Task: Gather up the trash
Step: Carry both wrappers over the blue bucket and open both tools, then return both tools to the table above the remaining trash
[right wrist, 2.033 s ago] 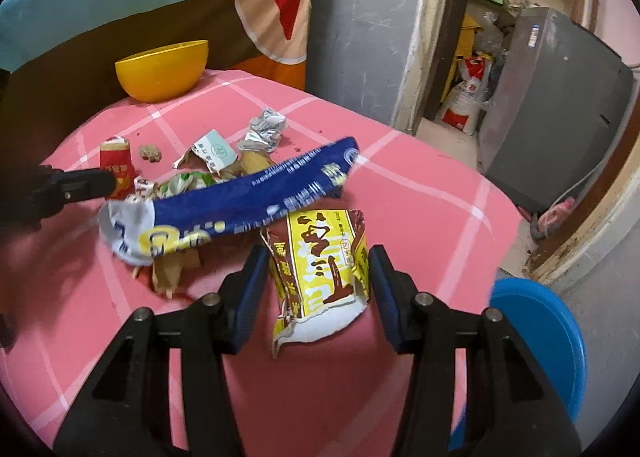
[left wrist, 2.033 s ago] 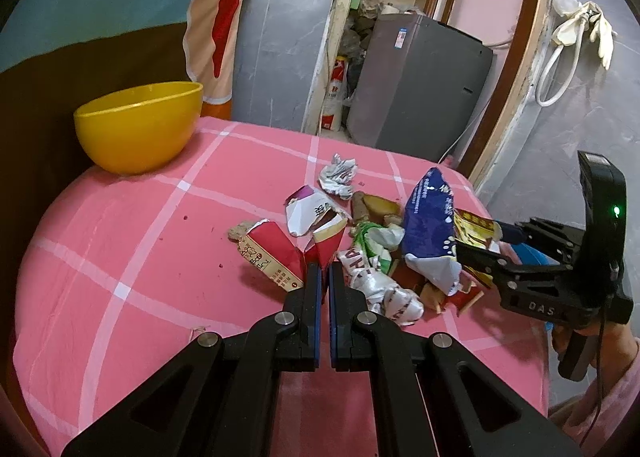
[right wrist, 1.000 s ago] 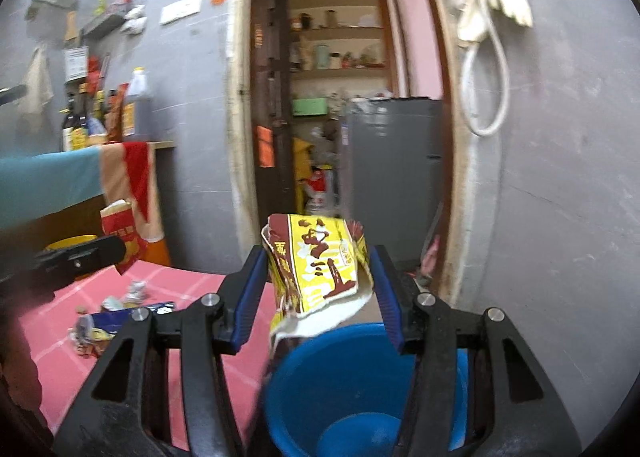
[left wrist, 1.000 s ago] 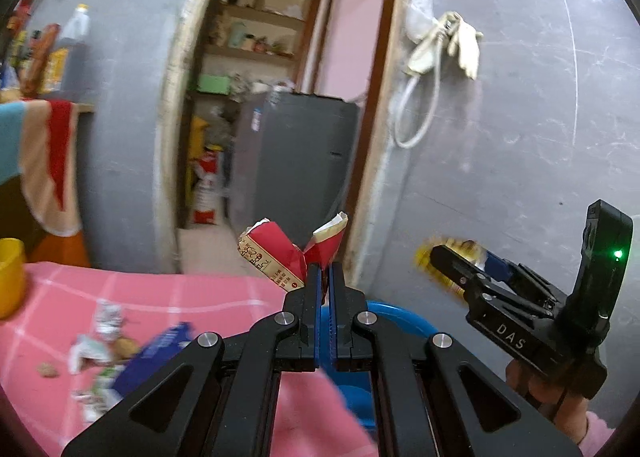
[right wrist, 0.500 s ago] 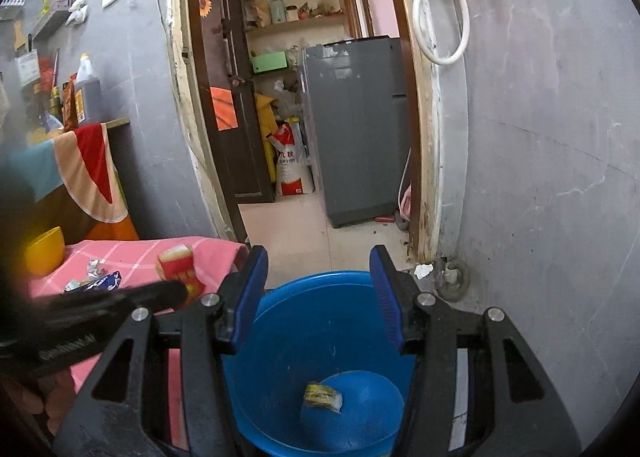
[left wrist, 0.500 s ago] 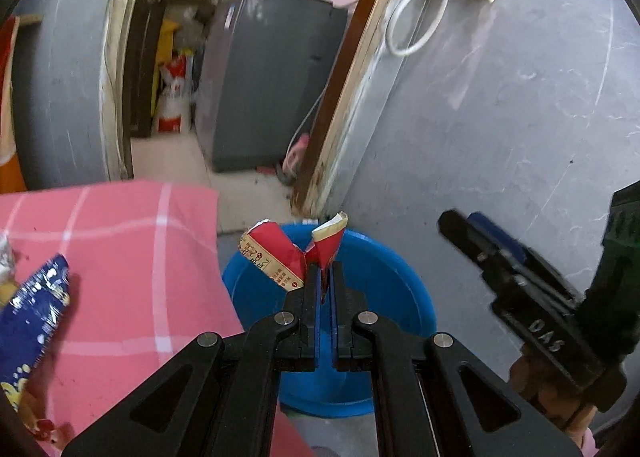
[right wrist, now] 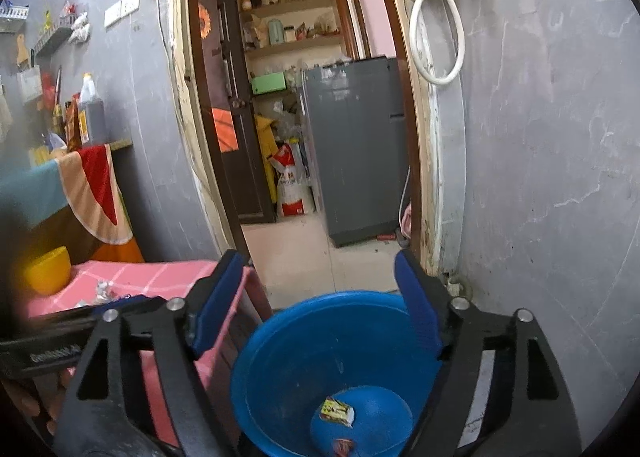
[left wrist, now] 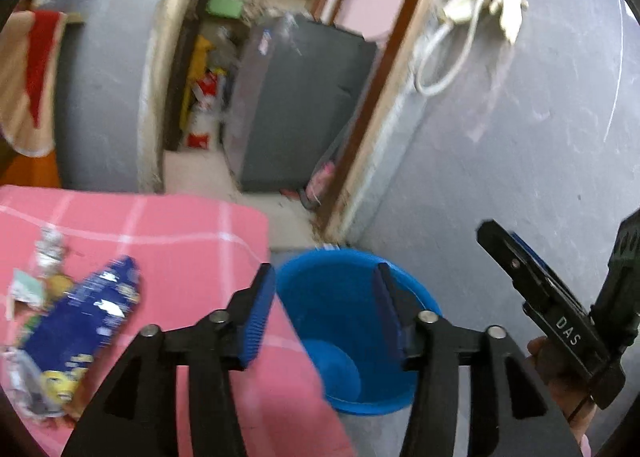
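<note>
A blue bin (left wrist: 352,341) stands on the floor beside the pink checked table (left wrist: 180,225). My left gripper (left wrist: 324,313) hangs above the bin's rim, its jaws opening with nothing between them. Over the same bin (right wrist: 304,361) my right gripper (right wrist: 316,297) is also opening and holds nothing. A yellow wrapper (right wrist: 337,413) lies on the bin's bottom, with a red scrap (right wrist: 342,447) just in front of it. A blue snack bag (left wrist: 84,321) and several crumpled wrappers (left wrist: 44,253) lie on the table. The right gripper (left wrist: 504,245) shows side-on in the left wrist view.
A yellow bowl (right wrist: 46,269) sits at the table's far end. Behind the bin, an open doorway leads to a grey fridge (right wrist: 356,145) and shelves. A grey wall (right wrist: 540,177) closes the right side, with a white hose (right wrist: 436,37) hung on it.
My left gripper has opened, and the red carton it held is gone from its jaws. The right jaws stand wider than before. A red scrap now lies in the bin.
</note>
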The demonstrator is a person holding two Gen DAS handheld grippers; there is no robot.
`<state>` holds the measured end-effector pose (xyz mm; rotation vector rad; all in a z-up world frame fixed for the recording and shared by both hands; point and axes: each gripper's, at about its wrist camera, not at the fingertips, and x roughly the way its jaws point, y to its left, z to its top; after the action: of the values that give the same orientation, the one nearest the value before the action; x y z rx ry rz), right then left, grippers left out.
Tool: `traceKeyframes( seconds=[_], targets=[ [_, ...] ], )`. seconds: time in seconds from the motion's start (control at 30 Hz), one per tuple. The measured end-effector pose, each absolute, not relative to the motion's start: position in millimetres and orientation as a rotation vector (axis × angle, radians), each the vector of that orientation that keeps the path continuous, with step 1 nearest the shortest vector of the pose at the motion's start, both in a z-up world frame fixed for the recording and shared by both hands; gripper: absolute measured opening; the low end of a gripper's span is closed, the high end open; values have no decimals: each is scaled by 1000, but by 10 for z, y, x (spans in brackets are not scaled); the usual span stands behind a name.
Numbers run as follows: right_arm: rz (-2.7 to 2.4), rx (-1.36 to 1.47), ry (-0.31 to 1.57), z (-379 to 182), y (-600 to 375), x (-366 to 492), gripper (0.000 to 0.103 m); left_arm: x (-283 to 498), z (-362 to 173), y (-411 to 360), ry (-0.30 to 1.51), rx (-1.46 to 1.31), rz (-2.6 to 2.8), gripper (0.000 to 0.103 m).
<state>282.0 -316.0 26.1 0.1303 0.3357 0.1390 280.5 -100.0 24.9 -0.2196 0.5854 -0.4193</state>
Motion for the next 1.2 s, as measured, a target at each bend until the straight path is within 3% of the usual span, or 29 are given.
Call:
traceKeyframes(
  seconds=[0.13,0.27,0.33,0.77,1.2],
  targets=[
    [153,144,270,365,-3052,2733,91,2637,424,-707,487,-230,-329,65],
    [182,152,204,449,-2917,2636,101,2446,535,-402,392,-235,-229,95],
    [204,153,174,489,-2826,2595,103,2341,551,-268,354,-233,-180,101],
    [360,48,80,571,-2059,2361,103,1750,499,417,235,-125,35,101],
    [465,15,213,397,-1494,2489,103,1504,230,898,263,-89,137,101]
  ],
)
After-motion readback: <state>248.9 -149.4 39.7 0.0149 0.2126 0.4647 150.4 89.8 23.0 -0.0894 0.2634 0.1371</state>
